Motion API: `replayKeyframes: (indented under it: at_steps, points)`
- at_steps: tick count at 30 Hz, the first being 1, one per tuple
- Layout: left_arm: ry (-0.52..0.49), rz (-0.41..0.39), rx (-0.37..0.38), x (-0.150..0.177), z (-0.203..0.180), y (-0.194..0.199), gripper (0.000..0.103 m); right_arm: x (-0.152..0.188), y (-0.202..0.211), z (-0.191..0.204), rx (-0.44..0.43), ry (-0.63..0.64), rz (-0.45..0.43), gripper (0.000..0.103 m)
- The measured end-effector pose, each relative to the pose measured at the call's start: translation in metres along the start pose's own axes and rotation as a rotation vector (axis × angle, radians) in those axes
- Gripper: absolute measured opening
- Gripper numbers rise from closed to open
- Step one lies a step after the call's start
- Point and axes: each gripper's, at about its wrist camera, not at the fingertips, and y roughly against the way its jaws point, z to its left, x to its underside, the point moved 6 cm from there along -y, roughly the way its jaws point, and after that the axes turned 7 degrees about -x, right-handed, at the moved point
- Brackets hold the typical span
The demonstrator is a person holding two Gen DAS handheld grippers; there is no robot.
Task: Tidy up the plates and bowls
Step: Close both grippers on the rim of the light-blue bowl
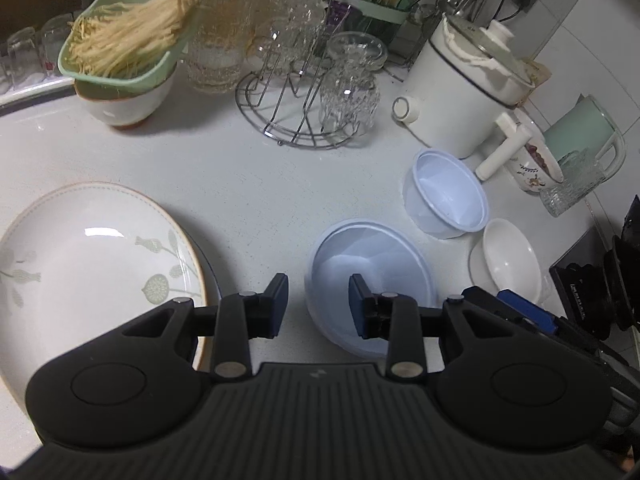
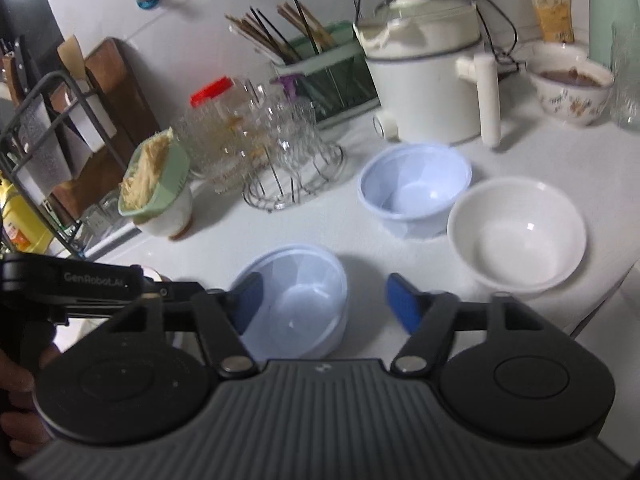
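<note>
A wide pale-blue plastic bowl [image 1: 380,256] [image 2: 296,280] sits upright on the white counter. My right gripper [image 2: 324,284] hangs over it, open wide; its left finger overlaps the bowl's rim and its right finger stands clear of it. My left gripper [image 1: 318,292] is open by a narrow gap just left of that bowl, with only counter and the bowl's edge showing between the pads. A large white flowered plate [image 1: 92,264] lies to its left. Beyond stand a smaller blue bowl [image 1: 448,196] [image 2: 416,188] and a white bowl [image 1: 508,260] [image 2: 516,236].
At the back are a green basket of noodles [image 1: 128,40] on a white bowl, a wire rack of glasses [image 1: 304,112], a white electric pot [image 1: 460,92], a flowered bowl [image 2: 568,88] and a glass mug [image 1: 572,188]. The counter's edge [image 2: 600,300] runs close to the white bowl.
</note>
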Motion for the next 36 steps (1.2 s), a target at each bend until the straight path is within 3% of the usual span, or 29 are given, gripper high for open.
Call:
replayKeyframes:
  at_steps: [10, 22, 27, 36]
  points:
    - [-0.055, -0.031, 0.007, -0.018, -0.025, 0.053, 0.038, -0.035, 0.041, 0.017, 0.017, 0.017, -0.046, 0.072]
    - [-0.141, -0.087, 0.036, -0.022, -0.055, 0.089, 0.067, -0.054, 0.084, 0.017, 0.064, 0.028, -0.099, 0.072]
    - [-0.138, -0.088, 0.061, -0.022, -0.062, 0.091, 0.078, -0.050, 0.086, 0.013, 0.075, 0.030, -0.089, 0.072]
    - [-0.158, -0.021, 0.098, -0.033, -0.076, 0.059, 0.081, -0.047, 0.072, -0.006, 0.131, 0.002, -0.046, 0.072]
